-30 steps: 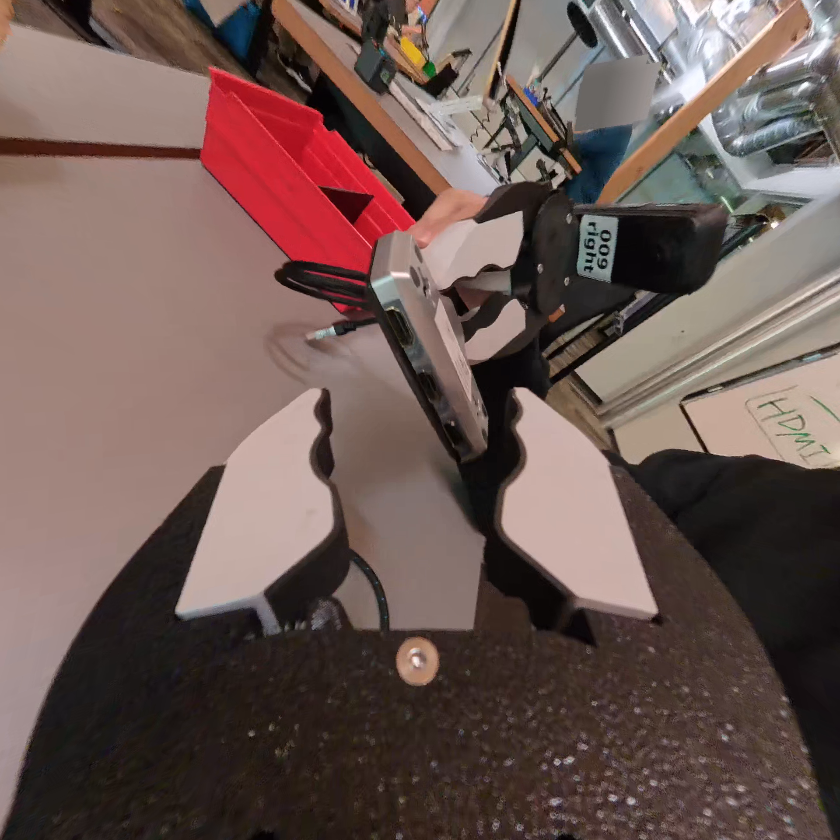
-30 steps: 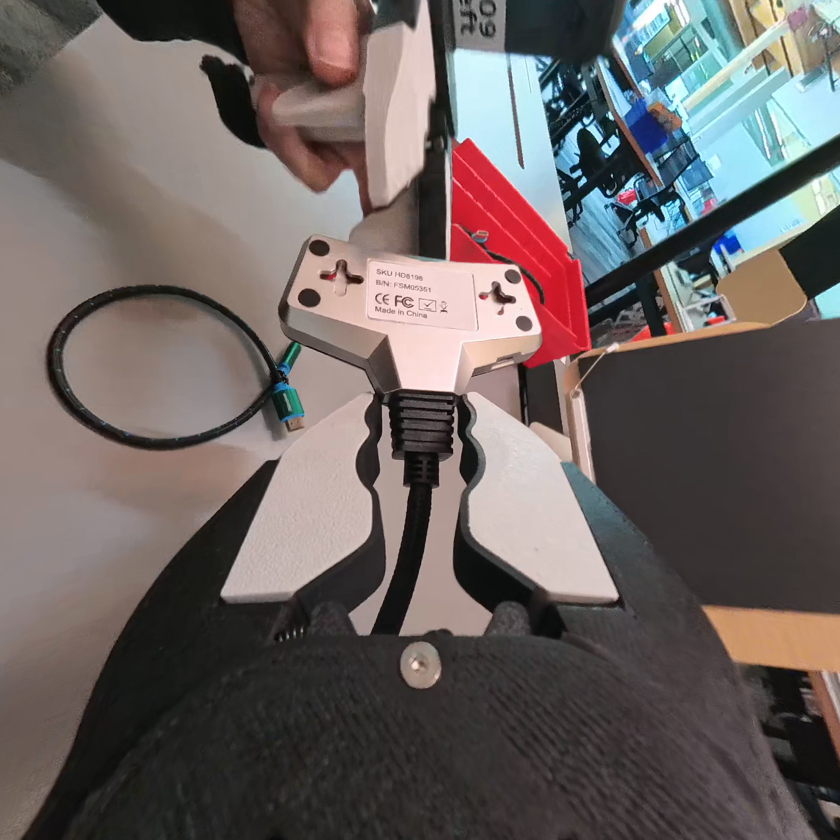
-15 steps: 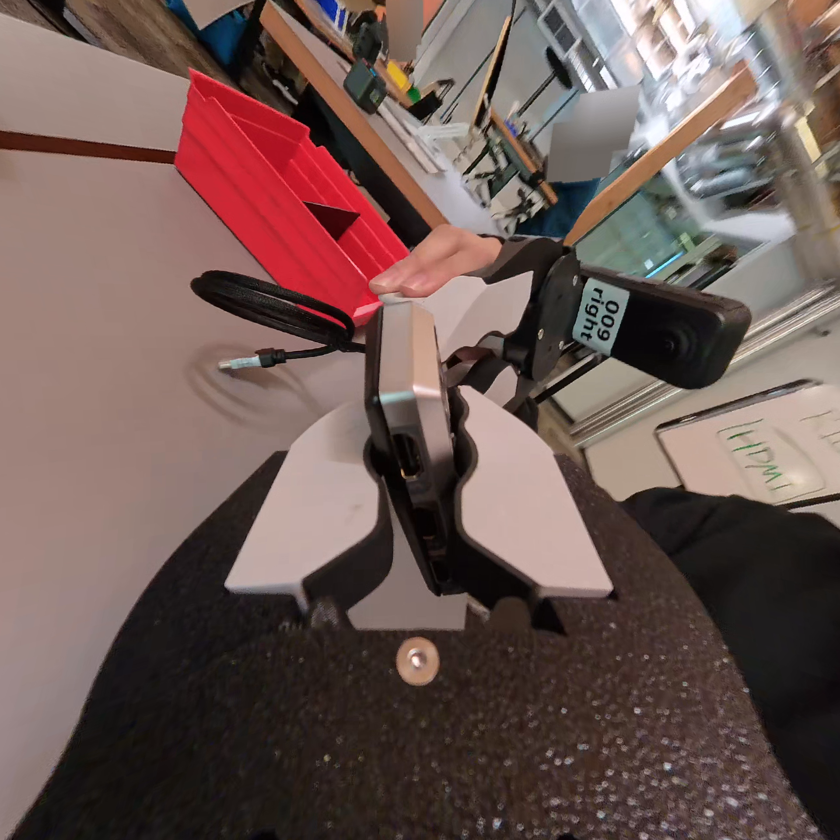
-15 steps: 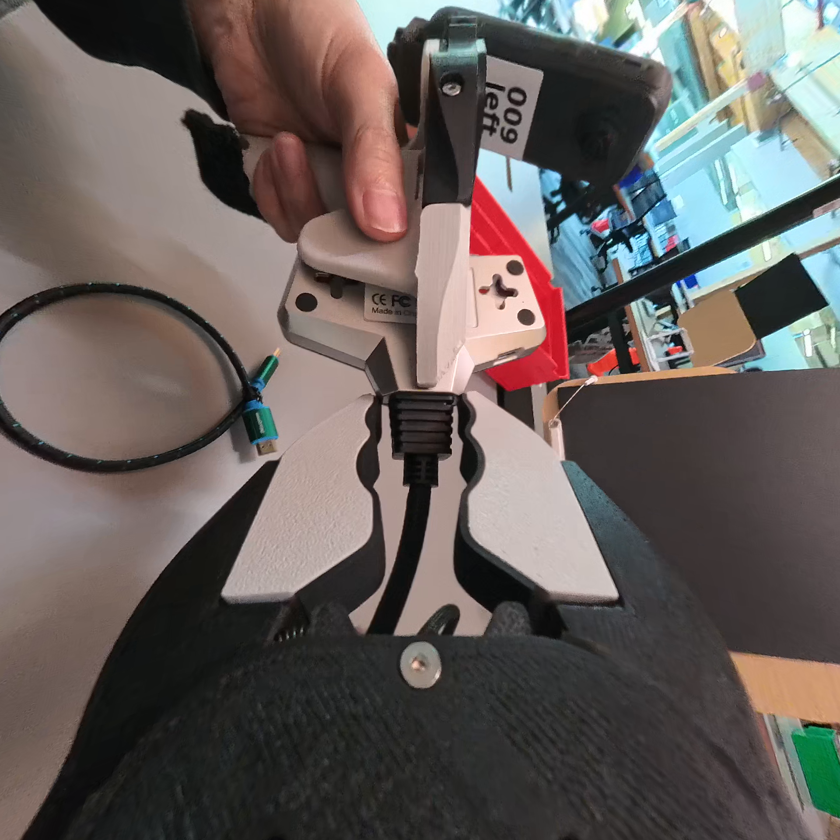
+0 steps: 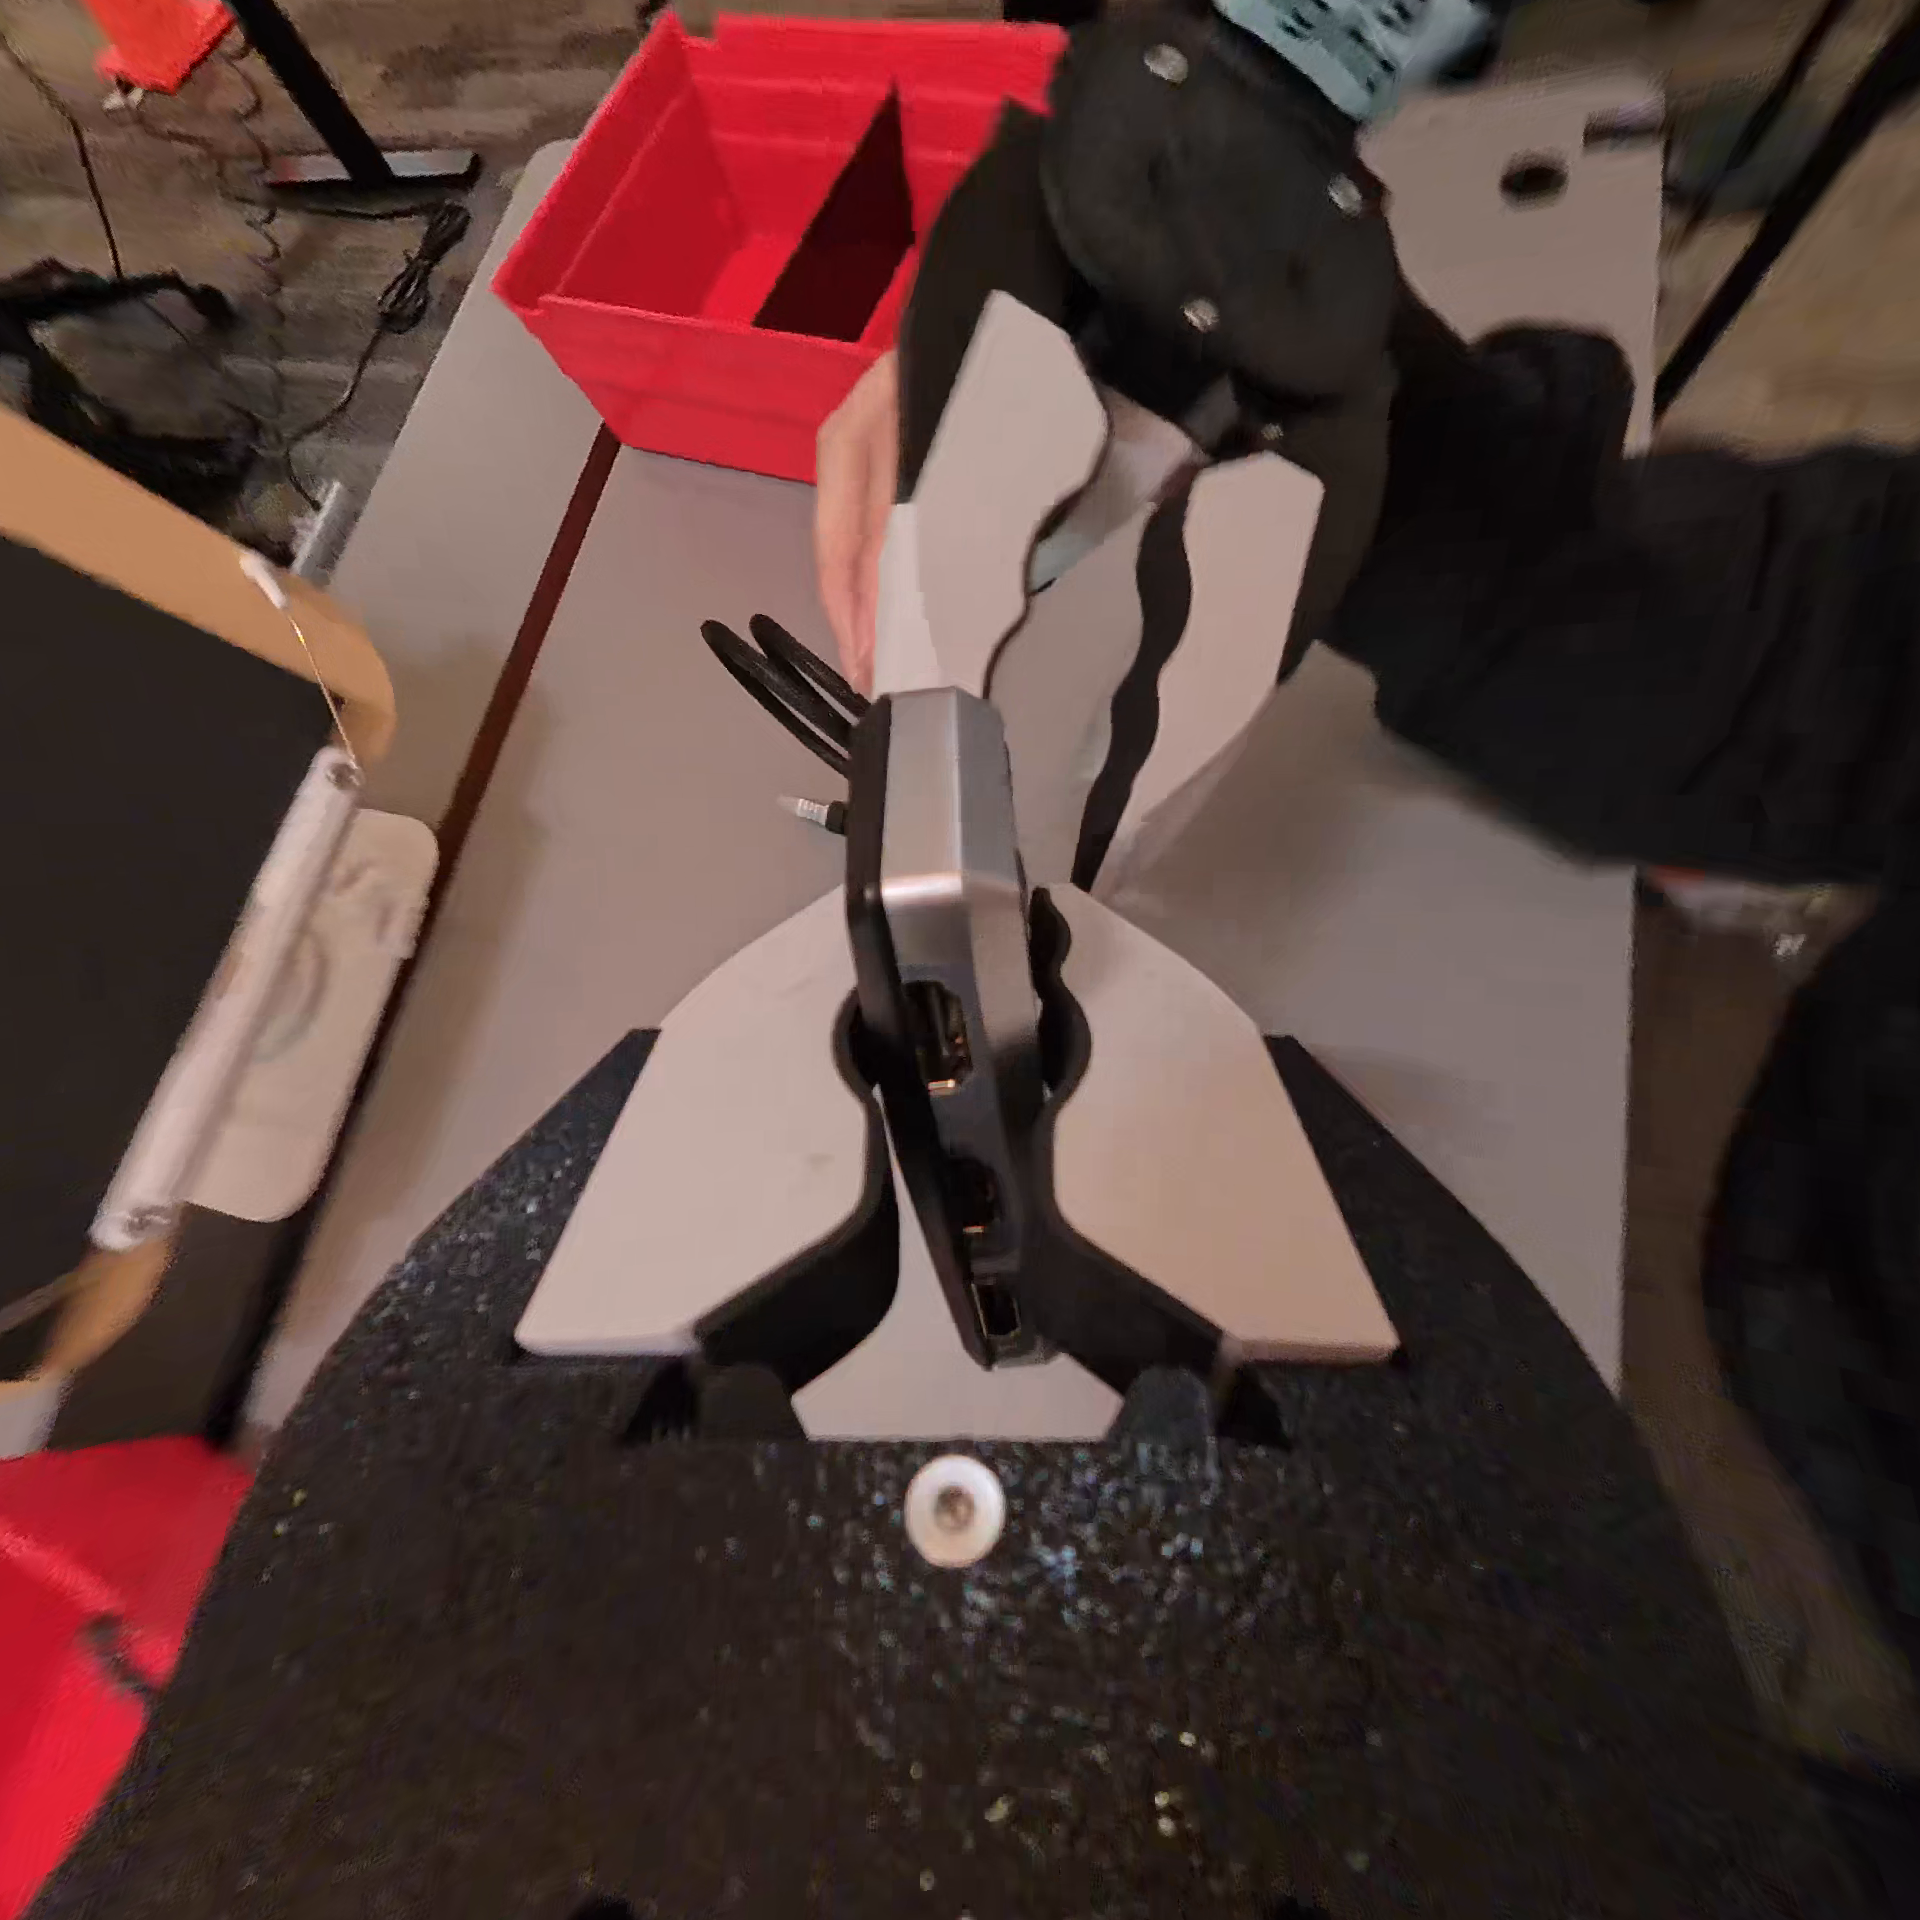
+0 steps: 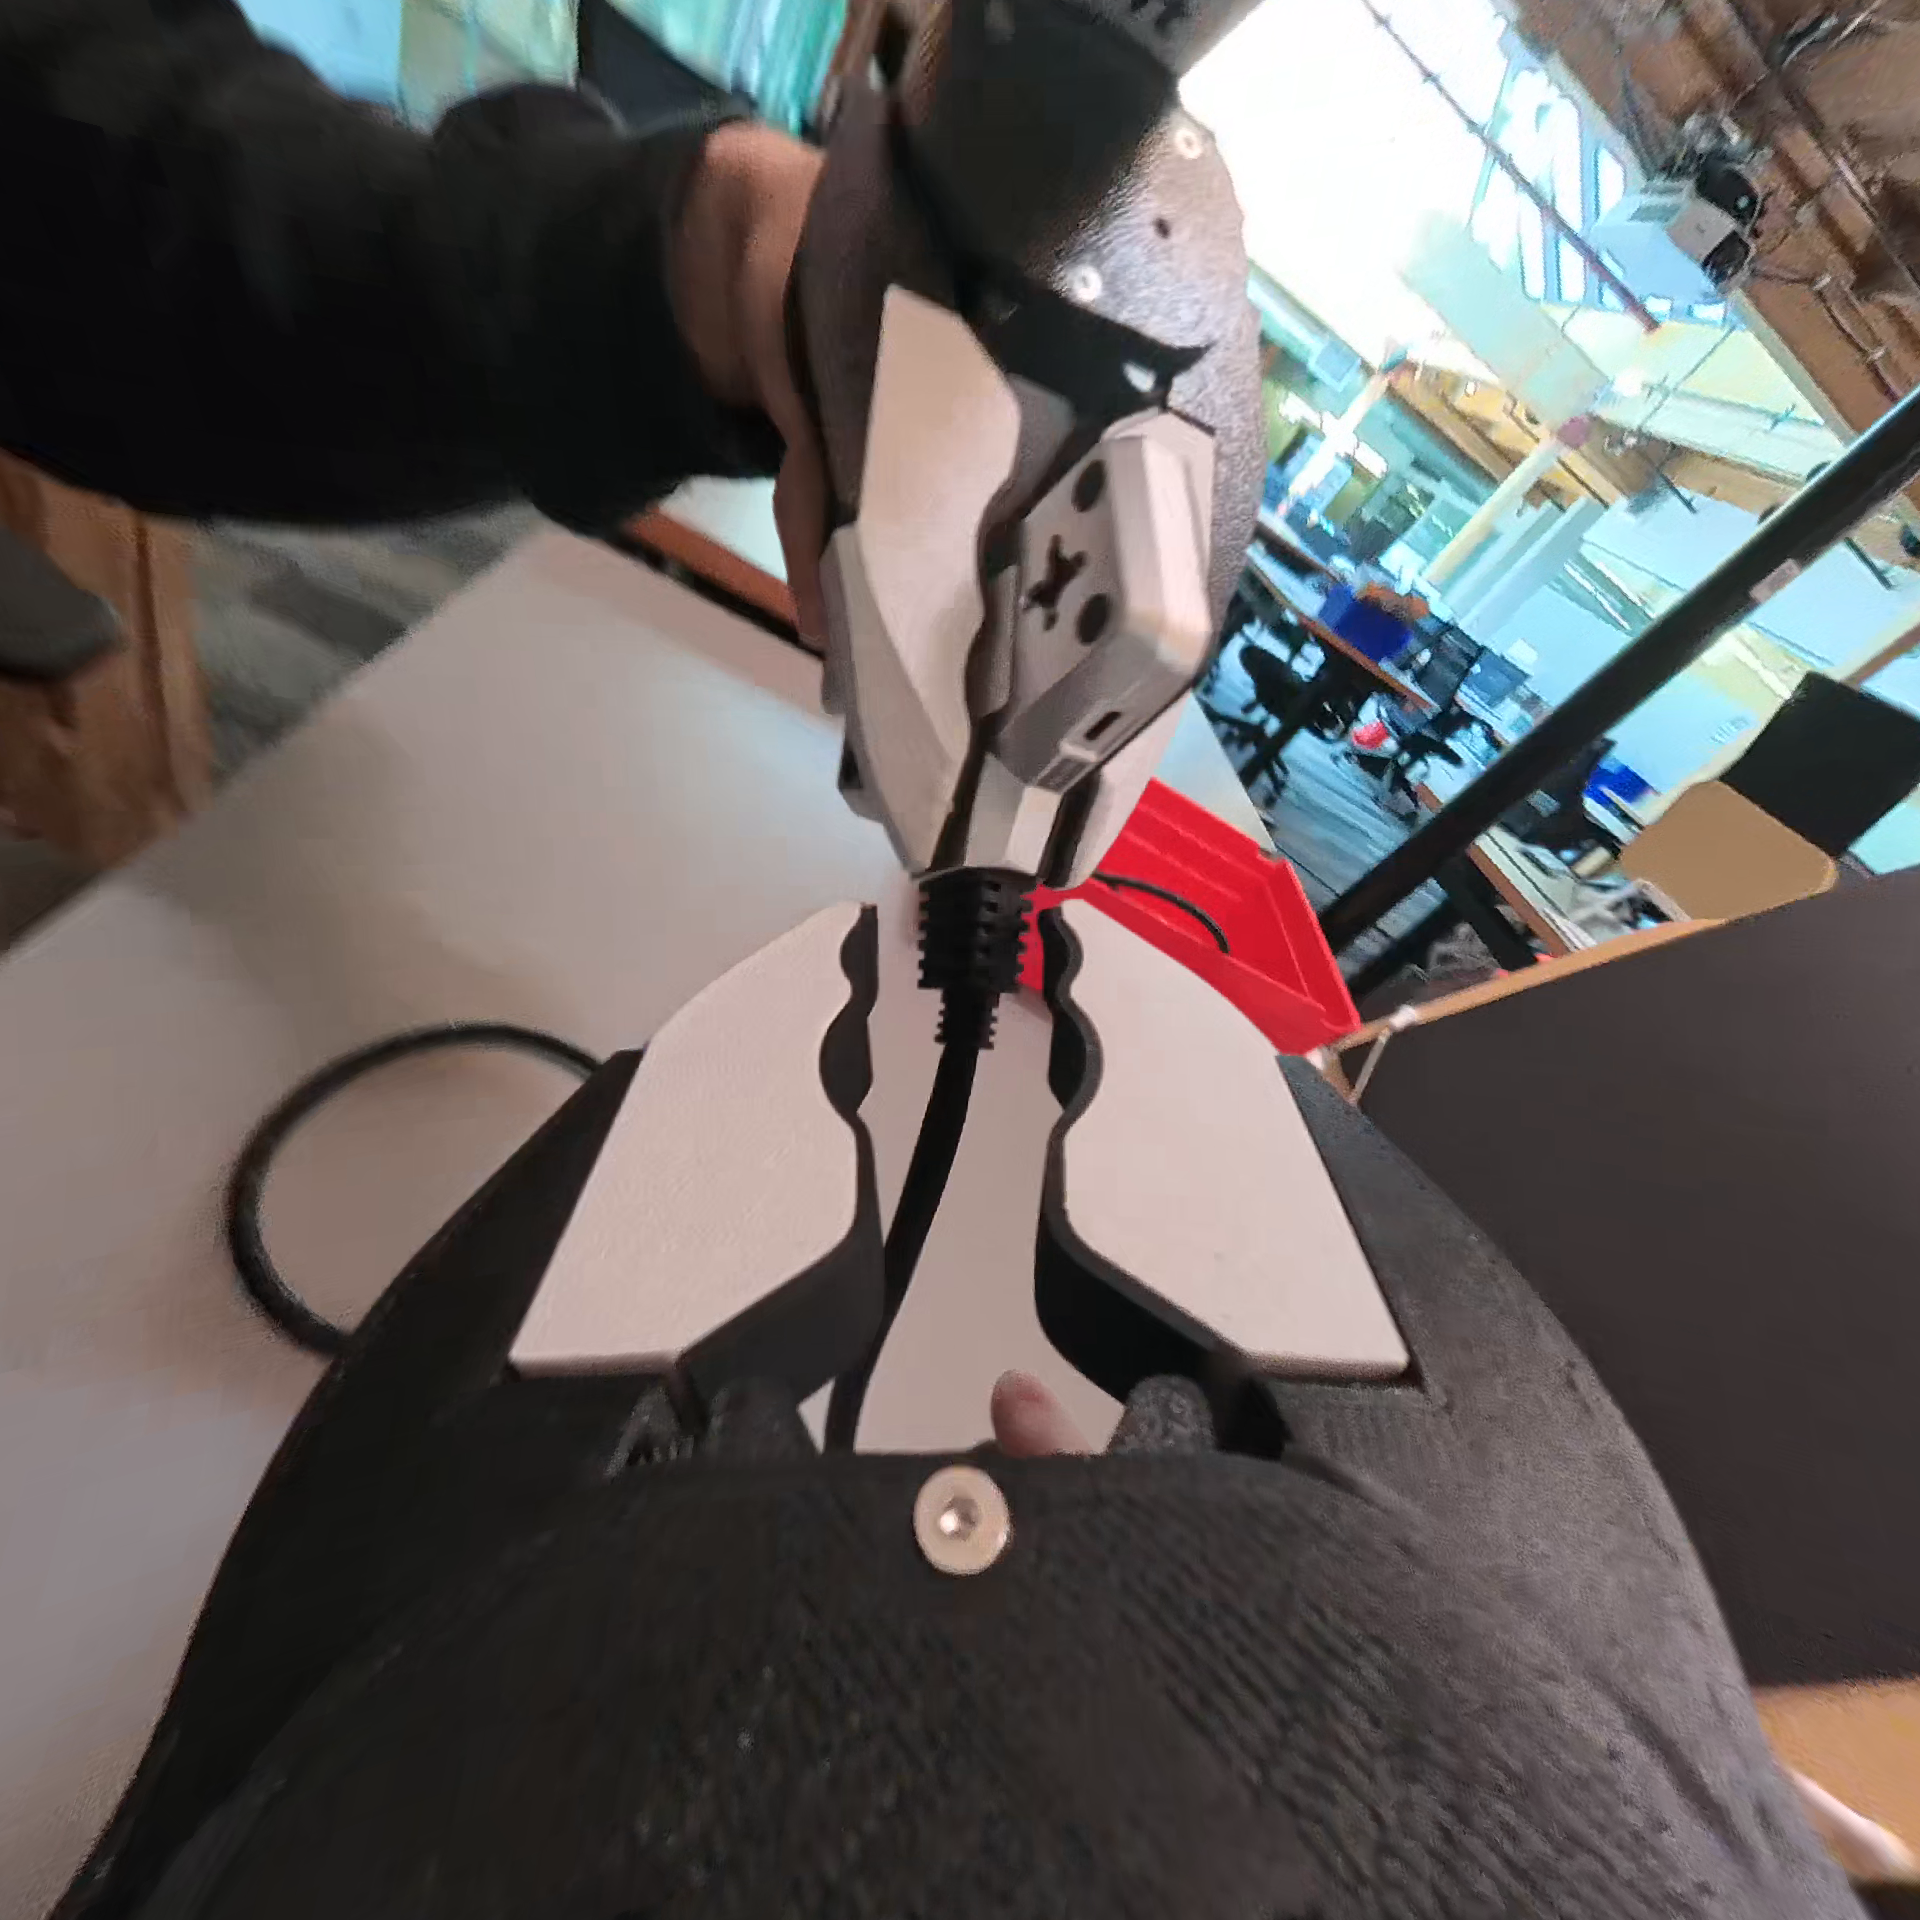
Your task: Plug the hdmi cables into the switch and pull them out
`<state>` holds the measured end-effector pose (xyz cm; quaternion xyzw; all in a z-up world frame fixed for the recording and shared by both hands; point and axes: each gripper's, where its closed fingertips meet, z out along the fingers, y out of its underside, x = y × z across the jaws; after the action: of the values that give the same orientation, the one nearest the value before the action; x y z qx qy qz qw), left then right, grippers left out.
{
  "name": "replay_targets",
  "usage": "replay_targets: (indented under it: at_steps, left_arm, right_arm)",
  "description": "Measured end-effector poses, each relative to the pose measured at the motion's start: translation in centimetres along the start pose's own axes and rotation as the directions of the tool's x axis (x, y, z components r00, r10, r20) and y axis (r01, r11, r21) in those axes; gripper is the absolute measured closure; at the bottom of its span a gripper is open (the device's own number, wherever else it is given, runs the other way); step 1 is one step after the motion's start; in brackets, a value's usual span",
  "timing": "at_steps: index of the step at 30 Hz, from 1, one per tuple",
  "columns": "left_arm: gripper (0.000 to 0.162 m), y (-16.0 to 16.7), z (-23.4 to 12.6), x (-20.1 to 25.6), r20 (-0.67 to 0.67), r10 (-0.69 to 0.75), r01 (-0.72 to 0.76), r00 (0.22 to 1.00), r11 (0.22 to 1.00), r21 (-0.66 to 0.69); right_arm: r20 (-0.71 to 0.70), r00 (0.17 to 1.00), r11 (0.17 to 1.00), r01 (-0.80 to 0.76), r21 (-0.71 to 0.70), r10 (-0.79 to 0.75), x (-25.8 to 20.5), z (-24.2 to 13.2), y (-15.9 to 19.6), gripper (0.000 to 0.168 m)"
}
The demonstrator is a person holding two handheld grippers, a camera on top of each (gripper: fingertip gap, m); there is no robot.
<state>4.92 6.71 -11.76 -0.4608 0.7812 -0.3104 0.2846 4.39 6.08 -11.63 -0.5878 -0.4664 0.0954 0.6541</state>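
since a second ago my right gripper has let go: its fingers stand apart either side of the ribbed cable boot, no longer pinching it. nearer me, my left gripper clamps the switch edge-on, ports facing me, lifted above the table. beyond lie a coiled cable and red bin at the table's far edge.

Right gripper parted, ribbed black strain relief and cable between white fingers without touching. Silver metal switch box clamped edge-on in left gripper, raised above white table. Looped black cable lying left; red plastic bin behind.
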Motion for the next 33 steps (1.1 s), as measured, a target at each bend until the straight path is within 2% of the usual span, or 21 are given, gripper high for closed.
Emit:
replay_targets:
  at_steps: [1,3,6,10,12,15,19,24,28,30,31,33]
  left_arm:
    - [0.138,-0.2,-0.2,0.1,0.005,0.068,-0.067,0.998,0.997,-0.029]
    - [0.138,-0.6,-0.4,-0.1,0.035,0.205,-0.202,0.978,0.976,-0.080]
    - [0.138,-1.0,-0.6,-0.2,0.060,0.358,-0.348,0.932,0.928,-0.135]
    - [0.138,-1.1,0.0,0.5,0.013,0.433,-0.425,0.902,0.891,-0.156]
    - [0.139,-0.8,0.2,0.6,-0.004,0.441,-0.434,0.898,0.883,-0.178]
    - [0.137,-0.8,0.5,0.3,0.010,0.421,-0.413,0.907,0.894,-0.177]
    - [0.126,-2.8,-0.3,-0.1,0.121,0.381,-0.378,0.917,0.925,-0.049]
    - [0.136,-3.7,-1.5,0.4,0.141,0.357,-0.363,0.924,0.932,0.022]
    - [0.139,-3.0,-1.0,0.7,0.107,0.349,-0.347,0.931,0.937,-0.033]
    - [0.140,-3.1,-1.1,0.2,0.135,0.296,-0.297,0.945,0.955,-0.019]
    - [0.139,-3.5,-1.4,-0.5,0.168,0.243,-0.249,0.955,0.968,0.018]
    - [0.139,-4.3,-2.1,-2.2,0.198,0.037,-0.068,0.979,0.986,0.152]
  right_arm:
    - [0.014,0.999,0.999,-0.043,0.033,0.042,0.0,0.0,-0.4,0.138]
    - [0.016,0.995,0.993,-0.101,0.054,0.100,0.3,0.1,-0.5,0.138]
    - [-0.017,0.987,0.987,-0.158,-0.009,0.158,1.0,0.4,1.0,0.139]
    - [0.042,0.991,0.992,-0.130,-0.006,0.130,0.0,1.3,0.8,0.154]
    - [0.036,0.996,0.996,-0.086,-0.032,0.088,-0.1,1.8,1.1,0.153]
    - [0.023,0.996,0.995,-0.083,-0.056,0.084,0.2,2.1,1.5,0.154]
    - [0.014,0.996,0.996,-0.090,-0.003,0.090,0.8,1.5,0.8,0.154]
    - [0.012,0.996,0.996,-0.090,-0.007,0.090,0.9,0.8,0.7,0.154]
    - [0.016,0.998,0.996,-0.062,-0.061,0.063,0.6,1.4,1.3,0.154]
    - [-0.039,0.999,0.998,-0.040,-0.052,0.038,1.4,1.5,1.2,0.152]
    - [-0.110,0.994,0.999,-0.019,-0.042,0.014,2.3,1.4,1.0,0.150]
    - [-0.289,0.950,0.992,0.098,-0.080,-0.117,4.4,0.8,0.4,0.147]
